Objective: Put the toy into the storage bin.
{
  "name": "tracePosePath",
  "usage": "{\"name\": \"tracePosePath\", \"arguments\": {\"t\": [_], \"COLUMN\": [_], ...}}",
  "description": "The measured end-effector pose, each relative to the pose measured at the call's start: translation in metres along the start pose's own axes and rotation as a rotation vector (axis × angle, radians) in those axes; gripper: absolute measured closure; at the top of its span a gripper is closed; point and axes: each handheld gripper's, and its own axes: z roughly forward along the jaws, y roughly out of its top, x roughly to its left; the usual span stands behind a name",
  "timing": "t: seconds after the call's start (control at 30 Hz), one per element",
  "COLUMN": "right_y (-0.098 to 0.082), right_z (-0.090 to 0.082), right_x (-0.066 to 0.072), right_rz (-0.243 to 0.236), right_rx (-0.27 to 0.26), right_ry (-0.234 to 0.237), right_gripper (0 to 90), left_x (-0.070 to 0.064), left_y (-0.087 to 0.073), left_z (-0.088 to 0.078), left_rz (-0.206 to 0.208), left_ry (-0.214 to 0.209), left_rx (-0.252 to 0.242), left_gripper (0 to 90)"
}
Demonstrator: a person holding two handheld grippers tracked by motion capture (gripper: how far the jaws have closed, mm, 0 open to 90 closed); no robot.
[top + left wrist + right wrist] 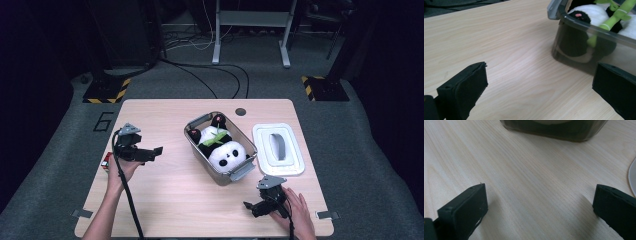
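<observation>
The room is dark, with a grey carpeted floor [200, 80] that carries loose cables, two black stand bases edged in yellow-and-black hazard tape, and the white legs of a frame at the far side. A light wood-grain tabletop [165, 200] stands in the centre of the high view. A clear, grey-tinted plastic storage box [197, 150] with grey latch handles at both short ends sits near the middle of the tabletop, set at an angle to its edges. A plush panda [224, 150] lies inside the box, face up, with a green bamboo sprig [216, 140] across its body. The white box lid [295, 150] lies flat on the tabletop just beside the box, on its right side, with its grey handle facing up. A small red object [106, 163] lies at the left edge of the tabletop, partly hidden; its type cannot be determined. The left gripper [155, 151] is held in the person's left hand [121, 170] above the tabletop, left of the box and apart from it, pointing toward the box; its jaws stand wide apart with nothing between them. The right gripper [250, 206] is held in the person's right hand [295, 210] low over the near right part of the tabletop, near the closest corner of the box; its jaws are likewise wide apart and hold nothing.
</observation>
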Motion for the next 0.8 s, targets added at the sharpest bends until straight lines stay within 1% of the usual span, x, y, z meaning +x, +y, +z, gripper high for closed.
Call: {"name": "tracePosePath", "arguments": {"t": [0.03,0.07,0.17,0.27,0.33,0.37,0.43,0.5,0.53,0.67,0.73,0.77,0.8], "right_y": [0.0,0.0,0.0,0.0,0.0,0.0,0.0,0.0,0.0,0.0,0.0,0.0,0.0], "right_z": [0.0,0.0,0.0,0.0,0.0,0.0,0.0,0.0,0.0,0.0,0.0,0.0,0.0], "right_x": [0.0,0.0,0.0,0.0,0.0,0.0,0.0,0.0,0.0,0.0,0.0,0.0,0.0], "right_rz": [0.0,0.0,0.0,0.0,0.0,0.0,0.0,0.0,0.0,0.0,0.0,0.0,0.0], "right_rx": [0.0,0.0,0.0,0.0,0.0,0.0,0.0,0.0,0.0,0.0,0.0,0.0,0.0], "right_ry": [0.0,0.0,0.0,0.0,0.0,0.0,0.0,0.0,0.0,0.0,0.0,0.0,0.0], "right_gripper": [0.0,0.0,0.0,0.0,0.0,0.0,0.0,0.0,0.0,0.0,0.0,0.0,0.0], "left_x": [0.002,0.004,0.009,0.015,0.019,0.021,0.026,0.032,0.035,0.05,0.056,0.06,0.063], "left_y": [-0.002,-0.004,-0.009,-0.013,-0.017,-0.019,-0.023,-0.028,-0.03,-0.041,-0.046,-0.049,-0.052], "left_z": [-0.001,-0.003,-0.006,-0.009,-0.01,-0.011,-0.013,-0.015,-0.016,-0.018,-0.019,-0.019,-0.019], "left_rz": [0.0,-0.003,-0.015,-0.013,-0.025,-0.032,-0.054,-0.063,-0.074,-0.109,-0.124,-0.126,-0.129], "left_ry": [0.014,0.017,0.029,0.051,0.066,0.069,0.07,0.098,0.101,0.135,0.144,0.149,0.158], "left_rx": [-0.009,-0.003,-0.009,0.004,-0.006,-0.001,-0.013,-0.019,-0.025,-0.036,-0.03,-0.02,-0.023], "left_gripper": [0.0,0.0,0.0,0.0,0.0,0.0,0.0,0.0,0.0,0.0,0.0,0.0,0.0]}}
